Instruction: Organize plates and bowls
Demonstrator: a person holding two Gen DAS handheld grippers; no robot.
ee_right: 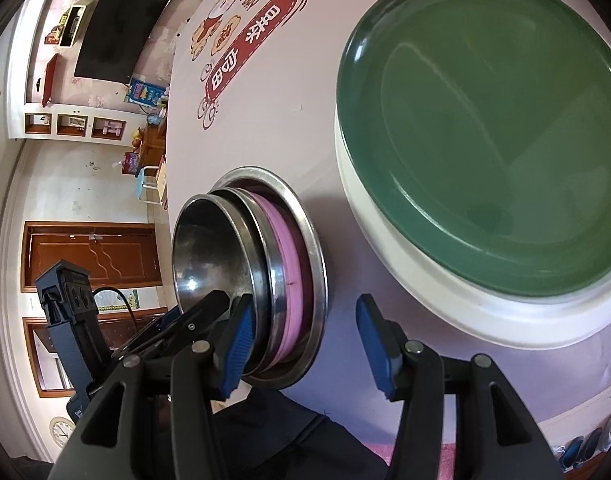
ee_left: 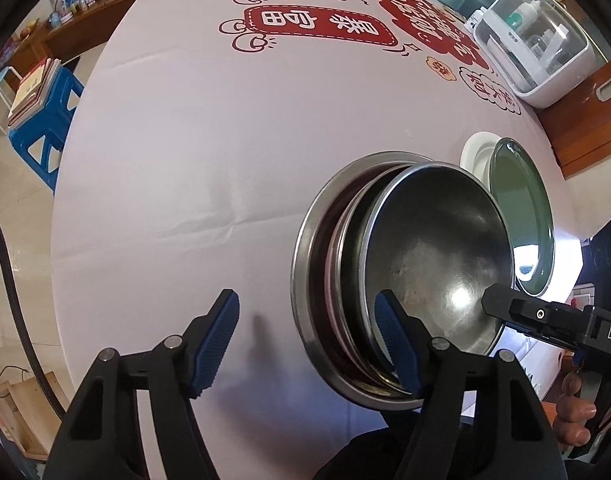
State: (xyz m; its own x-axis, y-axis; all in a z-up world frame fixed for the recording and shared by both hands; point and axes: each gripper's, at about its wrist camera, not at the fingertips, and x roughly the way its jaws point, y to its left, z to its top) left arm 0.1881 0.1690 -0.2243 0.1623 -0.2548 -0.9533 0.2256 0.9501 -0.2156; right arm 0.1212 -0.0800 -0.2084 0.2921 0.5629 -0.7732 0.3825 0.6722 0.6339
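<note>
Now your left claw (ee_left: 307, 342) straddles the bowls' (ee_left: 405, 280) near rims at lower right of frame, unclenched, likely to seat them. Your right claw (ee_right: 301, 350) hangs released beside them, the green plate (ee_right: 485, 128) stacked nearby on the bench (ee_left: 225, 160).

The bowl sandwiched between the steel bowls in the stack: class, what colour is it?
Pink bowl; the right wrist view shows it best.
</note>
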